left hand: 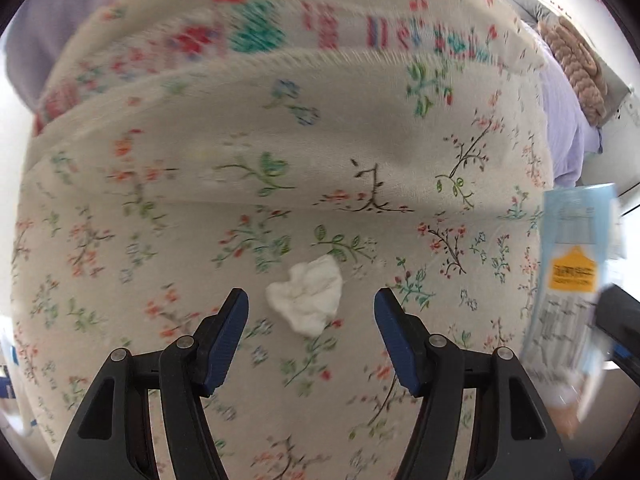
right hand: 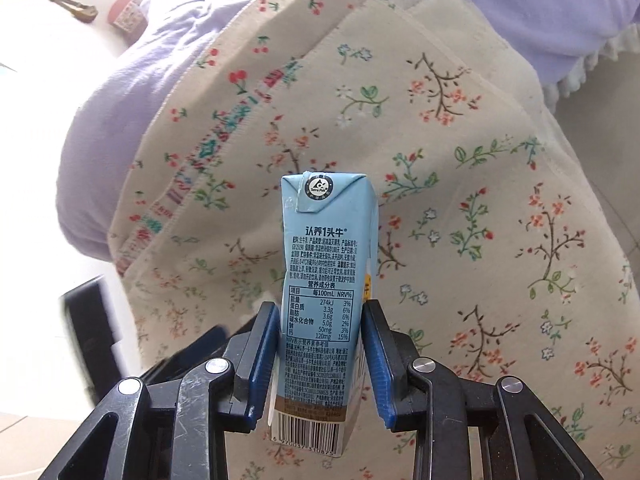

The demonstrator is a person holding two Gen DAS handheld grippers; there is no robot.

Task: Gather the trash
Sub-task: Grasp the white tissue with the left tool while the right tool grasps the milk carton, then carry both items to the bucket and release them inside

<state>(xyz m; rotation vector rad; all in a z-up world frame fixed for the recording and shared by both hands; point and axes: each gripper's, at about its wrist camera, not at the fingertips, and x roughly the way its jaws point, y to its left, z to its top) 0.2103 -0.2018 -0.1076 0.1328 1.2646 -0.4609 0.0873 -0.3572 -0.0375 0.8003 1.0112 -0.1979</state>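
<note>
My right gripper (right hand: 320, 356) fingers clamp the stiff milk carton (right hand: 324, 280) low; left gripper (left hand: 310, 336) fingers wide over the soft, light crumpled tissue (left hand: 306, 296), pinch mid-wad.

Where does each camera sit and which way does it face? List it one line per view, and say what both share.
Left wrist: sits on the left gripper, looking steeply down along its open fingers at a crumpled tissue on the floral cloth; own body shown: only the two fingers.
Right wrist: sits on the right gripper, looking down along its fingers, which clamp a blue milk carton over the same cloth; the other gripper blurs at left.
Shared: the floral cloth and the milk carton, seen at the left view's right edge.
</note>
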